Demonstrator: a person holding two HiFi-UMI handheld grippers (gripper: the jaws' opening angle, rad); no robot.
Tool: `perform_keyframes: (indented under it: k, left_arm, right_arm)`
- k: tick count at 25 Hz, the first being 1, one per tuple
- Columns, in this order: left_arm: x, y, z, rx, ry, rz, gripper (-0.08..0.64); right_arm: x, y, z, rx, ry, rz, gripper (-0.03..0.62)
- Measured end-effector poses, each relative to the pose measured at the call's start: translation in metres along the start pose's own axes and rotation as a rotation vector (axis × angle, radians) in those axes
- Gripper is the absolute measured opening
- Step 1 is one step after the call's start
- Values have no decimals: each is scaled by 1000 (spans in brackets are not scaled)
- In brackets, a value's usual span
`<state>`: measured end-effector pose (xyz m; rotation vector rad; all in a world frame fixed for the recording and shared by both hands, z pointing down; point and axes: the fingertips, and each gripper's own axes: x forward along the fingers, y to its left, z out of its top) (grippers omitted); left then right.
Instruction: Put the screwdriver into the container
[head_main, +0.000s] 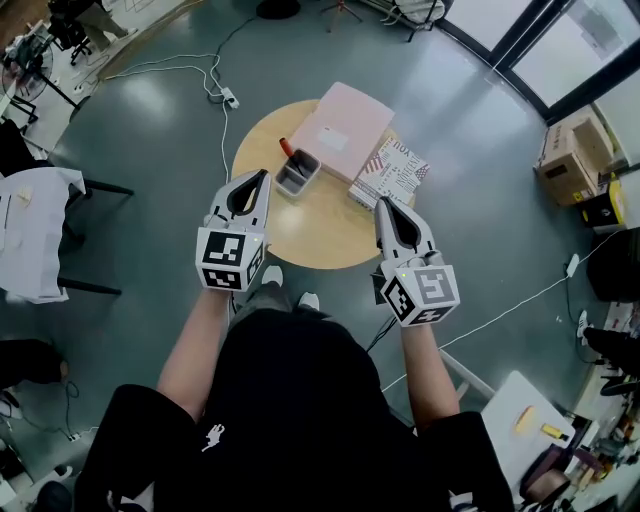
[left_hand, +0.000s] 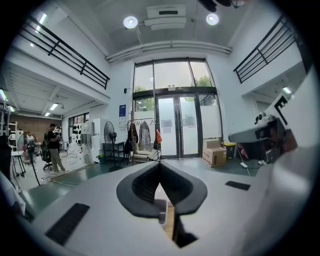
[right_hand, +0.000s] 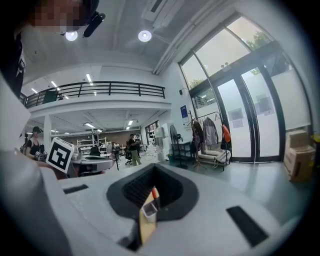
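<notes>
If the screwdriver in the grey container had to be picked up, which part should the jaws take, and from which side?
Probably the red handle: it alone sticks out, leaning past the far left corner of the container, while the shaft is hidden inside. Come from above on the left, since the pink box crowds the right side.

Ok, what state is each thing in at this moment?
left gripper: shut, empty
right gripper: shut, empty
container: upright on the round table
screwdriver: in the container, red handle sticking out
pink box: closed, lying flat
</notes>
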<state>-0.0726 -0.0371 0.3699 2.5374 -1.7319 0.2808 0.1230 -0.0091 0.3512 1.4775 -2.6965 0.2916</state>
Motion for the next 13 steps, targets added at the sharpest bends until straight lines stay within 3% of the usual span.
perform_keyframes:
  k: [13]
  left_arm:
    - [-6,-9,2,0,-5,21,2]
  right_arm:
    - [-6,0,1,-13,-4,27,2]
